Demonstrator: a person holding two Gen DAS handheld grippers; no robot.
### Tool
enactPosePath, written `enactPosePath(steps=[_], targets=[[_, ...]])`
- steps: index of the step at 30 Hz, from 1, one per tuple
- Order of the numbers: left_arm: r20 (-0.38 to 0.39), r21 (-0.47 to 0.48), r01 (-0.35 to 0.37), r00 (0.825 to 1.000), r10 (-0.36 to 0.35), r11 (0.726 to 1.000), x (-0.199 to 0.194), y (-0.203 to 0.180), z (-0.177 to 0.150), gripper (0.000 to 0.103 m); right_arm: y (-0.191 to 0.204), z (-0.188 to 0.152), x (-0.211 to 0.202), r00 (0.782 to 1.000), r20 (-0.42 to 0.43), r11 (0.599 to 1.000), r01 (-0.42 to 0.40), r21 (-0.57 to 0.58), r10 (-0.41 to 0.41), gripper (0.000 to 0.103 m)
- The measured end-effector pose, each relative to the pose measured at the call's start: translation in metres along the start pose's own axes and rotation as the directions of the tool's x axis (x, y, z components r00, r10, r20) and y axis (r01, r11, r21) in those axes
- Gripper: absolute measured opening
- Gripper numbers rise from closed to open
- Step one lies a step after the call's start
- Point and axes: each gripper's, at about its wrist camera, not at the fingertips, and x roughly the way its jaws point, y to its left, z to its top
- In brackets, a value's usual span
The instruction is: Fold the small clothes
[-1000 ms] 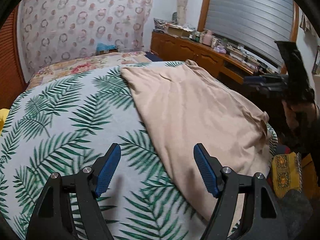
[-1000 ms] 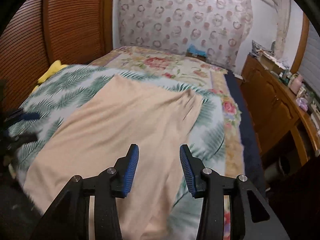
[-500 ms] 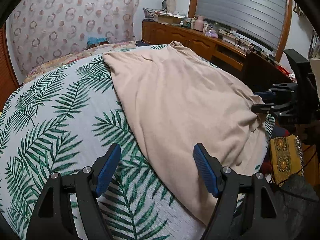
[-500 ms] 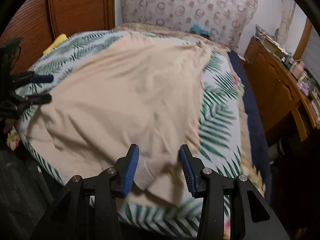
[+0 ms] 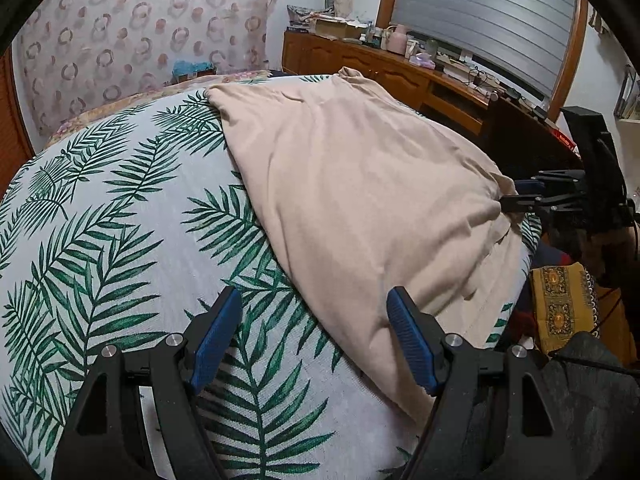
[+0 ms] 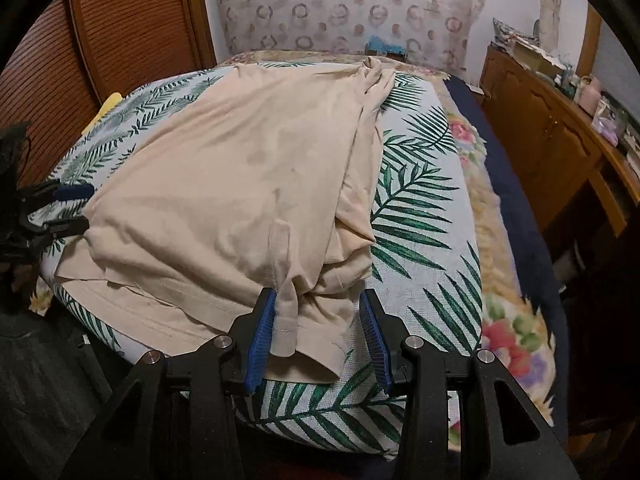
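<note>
A beige garment (image 5: 360, 184) lies spread on a palm-leaf cushion (image 5: 120, 240). It also shows in the right wrist view (image 6: 240, 184), with its near corner bunched. My left gripper (image 5: 314, 340) is open and empty, low over the cushion at the garment's near-left edge. My right gripper (image 6: 316, 332) is open, with the bunched near corner of the garment lying between its fingers. In the left wrist view the right gripper (image 5: 524, 196) sits at the garment's right edge. In the right wrist view the left gripper (image 6: 68, 208) sits at the garment's left edge.
The cushion rests on a floral bedspread (image 6: 504, 320). A wooden cabinet (image 5: 400, 76) with clutter stands along the right wall. A louvred wooden door (image 6: 120, 40) is at the left. A yellow patterned cloth (image 5: 560, 304) lies past the cushion's right side.
Both grippers have moved down and in toward the garment's near edge. The garment's corner now lies between the right gripper's fingers. The left gripper sits nearer the left edge.
</note>
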Motion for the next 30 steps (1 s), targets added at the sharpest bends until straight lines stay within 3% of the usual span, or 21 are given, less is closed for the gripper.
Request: enactPosePath(steps=[6,8,10,14,20,25,27,28,30], targets=[[-0.003,0.011,-0.003,1.000,0.003,1.000,0.000,-0.001,-0.001,0.076,0.008,0.003,0.016,0.999,-0.004,0.999,-0.051,0.004,0.051,0.043],[-0.003,0.015,-0.002,1.000,0.002,1.000,0.000,-0.002,-0.002,0.076,0.012,0.002,0.016,0.999,0.003,0.998,-0.049,-0.026,0.050,0.035],[-0.006,0.021,-0.001,1.000,0.001,1.000,0.000,-0.003,-0.002,0.076,0.012,0.001,0.016,0.996,0.003,0.996,-0.088,-0.023,0.088,0.020],[-0.017,0.047,0.016,1.000,-0.015,0.999,-0.001,-0.009,-0.004,0.075,0.015,0.000,0.015,0.994,0.009,0.993,-0.107,-0.045,0.108,0.011],[-0.032,0.069,0.057,0.998,-0.055,0.996,-0.004,-0.016,-0.005,0.048,0.011,-0.002,0.003,0.990,0.070,0.992,-0.122,-0.011,0.123,0.010],[-0.048,0.056,0.109,0.993,-0.106,0.992,-0.006,-0.017,-0.006,0.040,0.008,0.000,-0.014,0.978,0.160,0.991,-0.137,0.011,0.133,0.010],[-0.059,0.048,0.141,0.989,-0.138,0.989,-0.006,-0.017,-0.007,0.025,0.008,-0.001,-0.019,0.973,0.188,0.990,-0.138,0.015,0.133,0.010],[-0.060,0.048,0.145,0.988,-0.142,0.988,-0.006,-0.018,-0.006,0.012,0.008,-0.001,-0.021,0.971,0.198,0.990,-0.139,0.017,0.132,0.010],[-0.066,0.043,0.169,0.984,-0.166,0.985,-0.007,-0.018,-0.005,0.004,0.010,-0.002,-0.022,0.969,0.208,0.990,-0.142,0.018,0.135,0.010]])
